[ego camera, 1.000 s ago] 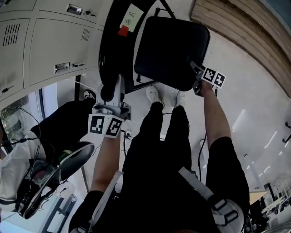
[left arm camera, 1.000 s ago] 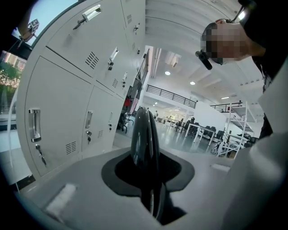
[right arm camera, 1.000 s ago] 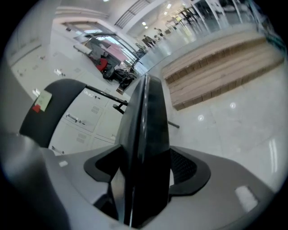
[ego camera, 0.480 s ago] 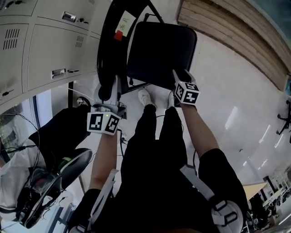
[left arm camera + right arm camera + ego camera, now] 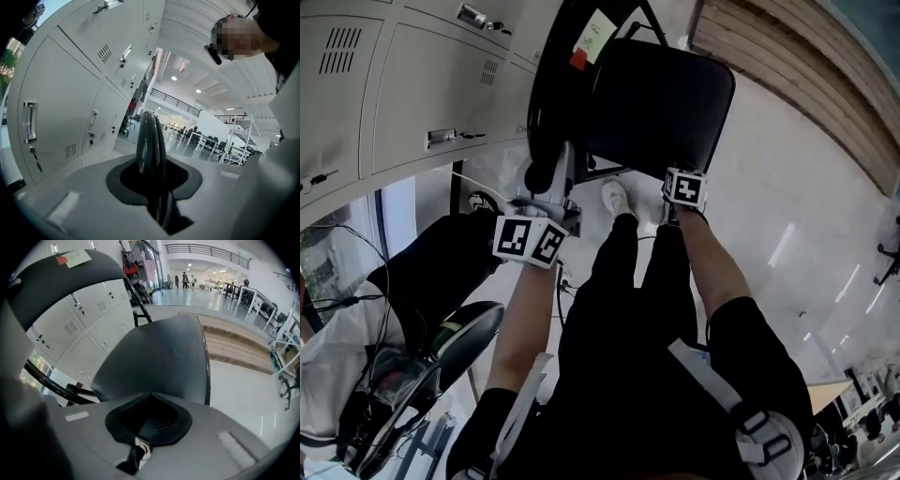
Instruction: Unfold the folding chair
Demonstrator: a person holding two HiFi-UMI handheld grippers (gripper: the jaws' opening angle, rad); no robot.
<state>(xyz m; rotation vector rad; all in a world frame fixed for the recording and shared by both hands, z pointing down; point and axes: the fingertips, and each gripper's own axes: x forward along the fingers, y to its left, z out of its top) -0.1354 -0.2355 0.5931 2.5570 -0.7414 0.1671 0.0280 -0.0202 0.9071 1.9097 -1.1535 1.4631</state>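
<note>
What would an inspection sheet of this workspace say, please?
Surface: pale glossy floor.
Job's things: black folding chair; seat, backrest with paper label.
Clutter: dark bulky items at left, unclear.
Grippers: left gripper shut on backrest; right gripper has just been closing, jaws on seat's front edge.
Cables: white cable near lockers.
Surroundings: lockers, wooden step.

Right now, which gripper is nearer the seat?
Right. The right gripper sits at the seat's near edge, its jaws just closing, nothing seen between them; the left gripper grips the backrest, beside the seat.
</note>
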